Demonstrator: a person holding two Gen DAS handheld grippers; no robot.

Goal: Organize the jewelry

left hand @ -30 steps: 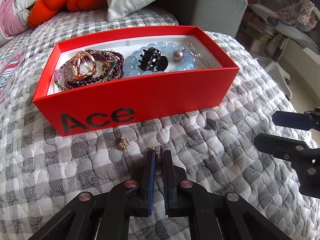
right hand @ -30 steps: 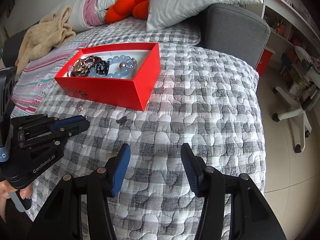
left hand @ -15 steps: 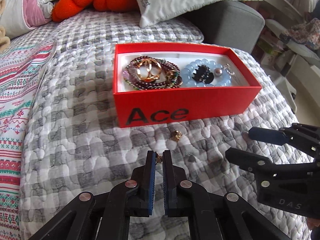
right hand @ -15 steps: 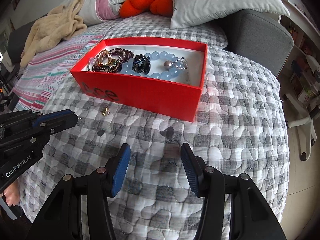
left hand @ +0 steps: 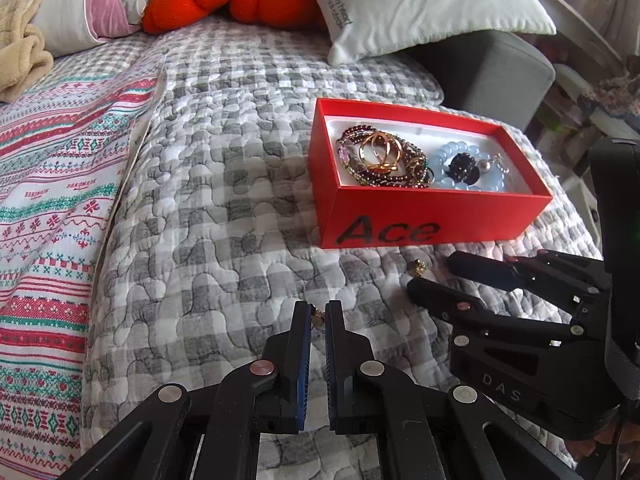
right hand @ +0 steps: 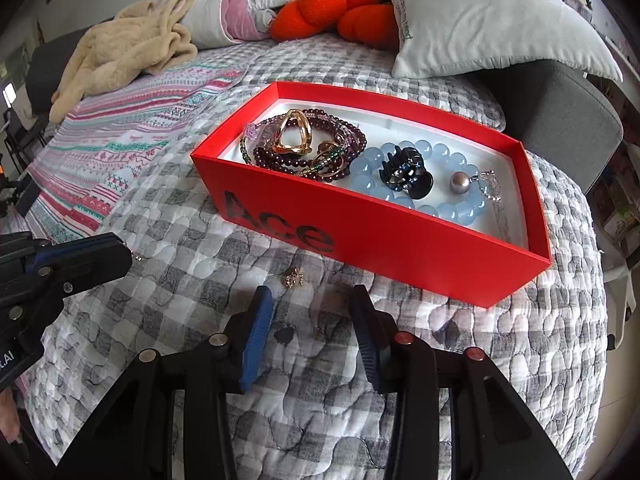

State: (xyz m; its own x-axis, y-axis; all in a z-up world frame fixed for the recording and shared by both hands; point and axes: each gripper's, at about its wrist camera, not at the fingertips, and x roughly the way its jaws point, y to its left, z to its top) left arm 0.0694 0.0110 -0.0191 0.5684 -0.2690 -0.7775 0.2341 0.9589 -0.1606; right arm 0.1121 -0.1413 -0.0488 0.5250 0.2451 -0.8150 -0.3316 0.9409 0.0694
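Note:
A red "Ace" box [left hand: 432,220] [right hand: 384,240] lies on the grey checked quilt. It holds dark bead bracelets with gold rings [right hand: 304,148], a blue bead bracelet [right hand: 440,200], a black hair claw [right hand: 404,172] and a pearl pendant [right hand: 459,182]. My left gripper [left hand: 319,312] is shut on a small gold earring [left hand: 318,314] above the quilt, left of the box front. A second gold earring [right hand: 294,278] [left hand: 418,266] lies on the quilt before the box. My right gripper [right hand: 312,300] is open, just short of that earring.
Pillows [right hand: 480,20] and an orange plush [right hand: 336,8] lie behind the box. A striped blanket [left hand: 52,168] and a beige towel [right hand: 124,48] are at the left. A grey headboard block [right hand: 560,112] and the bed edge are at the right.
The left gripper has drawn back and to the left with the earring held. The right gripper has moved closer to the box and the earring on the quilt.

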